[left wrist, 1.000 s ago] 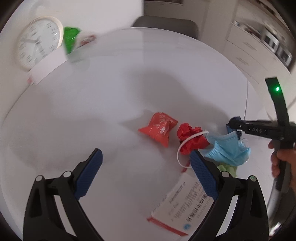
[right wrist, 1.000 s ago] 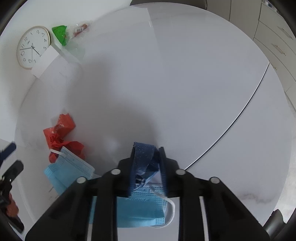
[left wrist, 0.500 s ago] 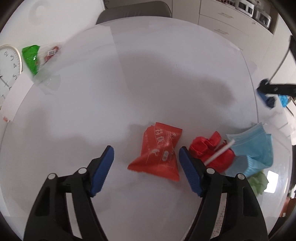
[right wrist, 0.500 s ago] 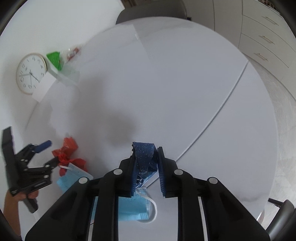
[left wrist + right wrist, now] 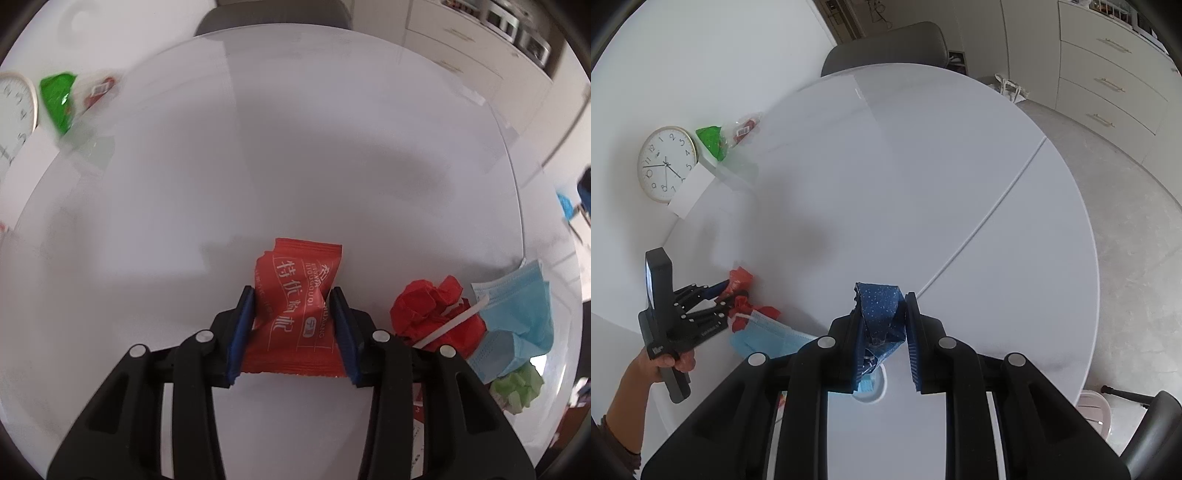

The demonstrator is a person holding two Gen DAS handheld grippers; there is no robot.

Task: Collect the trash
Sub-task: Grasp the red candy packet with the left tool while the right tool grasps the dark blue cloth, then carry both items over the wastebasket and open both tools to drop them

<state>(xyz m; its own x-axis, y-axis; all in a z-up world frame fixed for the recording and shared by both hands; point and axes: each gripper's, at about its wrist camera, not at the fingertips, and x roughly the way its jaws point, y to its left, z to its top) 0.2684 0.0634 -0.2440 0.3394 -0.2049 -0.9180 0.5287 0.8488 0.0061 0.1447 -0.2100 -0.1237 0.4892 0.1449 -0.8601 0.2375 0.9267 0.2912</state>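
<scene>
Sitting on the round white table (image 5: 295,155) are one red snack packet (image 5: 295,314), one crumpled red paper ball (image 5: 428,306), one blue face mask (image 5: 517,314) and one green paper wad (image 5: 517,387) near its right edge; one clock (image 5: 665,164) and one green bag (image 5: 711,142) are lying at its far left edge, and one dark blue wrapper (image 5: 881,314) is showing.

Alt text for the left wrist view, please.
The left gripper has just been closing on a red snack packet lying on a white round table. Beside it on the right lie crumpled red paper, a blue face mask and a green wad.
</scene>
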